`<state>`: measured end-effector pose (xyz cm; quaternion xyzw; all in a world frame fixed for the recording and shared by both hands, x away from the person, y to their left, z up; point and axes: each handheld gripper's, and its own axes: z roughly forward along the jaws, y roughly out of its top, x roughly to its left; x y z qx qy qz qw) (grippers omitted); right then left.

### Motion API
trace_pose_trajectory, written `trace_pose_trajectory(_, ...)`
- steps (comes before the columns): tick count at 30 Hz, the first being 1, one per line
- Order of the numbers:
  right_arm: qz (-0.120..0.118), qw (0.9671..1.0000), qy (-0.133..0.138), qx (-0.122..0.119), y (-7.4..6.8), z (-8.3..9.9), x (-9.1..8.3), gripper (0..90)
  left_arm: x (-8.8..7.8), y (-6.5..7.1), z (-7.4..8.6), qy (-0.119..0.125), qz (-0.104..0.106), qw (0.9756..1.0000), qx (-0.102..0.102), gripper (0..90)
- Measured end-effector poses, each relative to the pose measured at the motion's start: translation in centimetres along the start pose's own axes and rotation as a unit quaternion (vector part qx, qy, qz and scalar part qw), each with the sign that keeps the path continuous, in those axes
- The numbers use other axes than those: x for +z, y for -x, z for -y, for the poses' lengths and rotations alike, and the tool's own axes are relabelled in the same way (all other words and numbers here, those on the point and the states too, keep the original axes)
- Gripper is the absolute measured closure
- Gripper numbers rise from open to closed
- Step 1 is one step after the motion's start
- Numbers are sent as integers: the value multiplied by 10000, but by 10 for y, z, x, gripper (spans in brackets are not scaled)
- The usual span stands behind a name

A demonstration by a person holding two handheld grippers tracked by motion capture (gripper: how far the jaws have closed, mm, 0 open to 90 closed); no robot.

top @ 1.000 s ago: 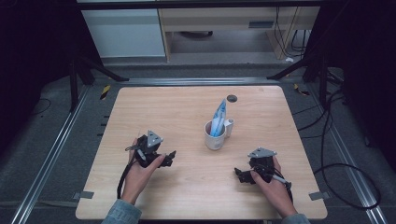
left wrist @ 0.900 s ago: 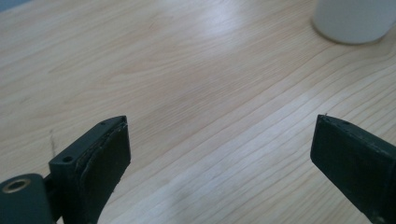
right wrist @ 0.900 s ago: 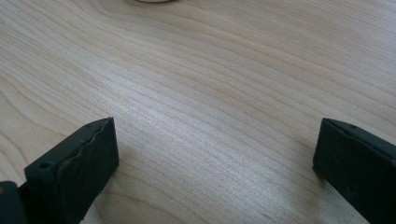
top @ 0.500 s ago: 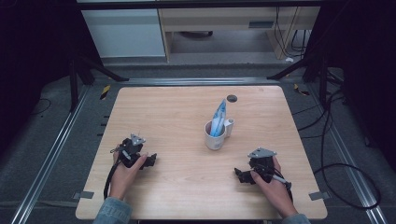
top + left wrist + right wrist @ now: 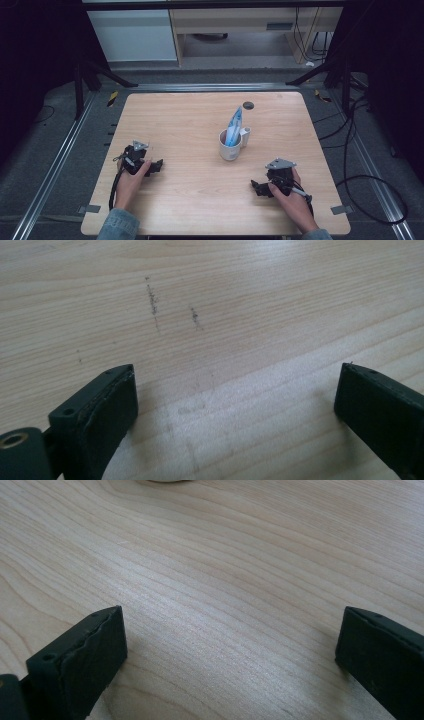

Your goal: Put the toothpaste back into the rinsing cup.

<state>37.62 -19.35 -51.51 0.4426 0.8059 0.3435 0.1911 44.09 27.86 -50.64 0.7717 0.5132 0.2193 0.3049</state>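
Note:
A white mug [image 5: 230, 148] stands near the middle of the wooden table [image 5: 190, 115], with a blue and white packet [image 5: 233, 127] sticking up out of it. My left gripper [image 5: 156, 165] rests on the table at the left, held by a hand, well apart from the mug. Its jaws stand wide apart over bare wood [image 5: 235, 390], so it is open with nothing between them. My right gripper [image 5: 257, 188] lies at the right front, also open over bare wood [image 5: 235, 630]. The mug's base [image 5: 162, 481] peeks in at the top edge of the right gripper view.
A small dark round hole [image 5: 248, 105] sits in the table behind the mug. Faint dark marks [image 5: 152, 300] streak the wood ahead of the left gripper. Metal rails [image 5: 55, 165] run along the table's sides, and cables [image 5: 370, 200] lie on the floor at the right.
My left gripper has pulled back to the left, away from the mug, and settled on the table. The right gripper has not moved.

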Motion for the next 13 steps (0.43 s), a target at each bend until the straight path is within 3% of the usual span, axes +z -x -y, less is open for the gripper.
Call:
trace_pose_trajectory(3, 1, 10000, 4, -12, 0, 0, 0, 4, 4, -2, 0, 134, 62, 9999, 45, 14)
trace_pose_trajectory(13, 14, 10000, 0, -8, 0, -1, 1, 4, 5, -3, -1, 99, 41, 9999, 0, 0)
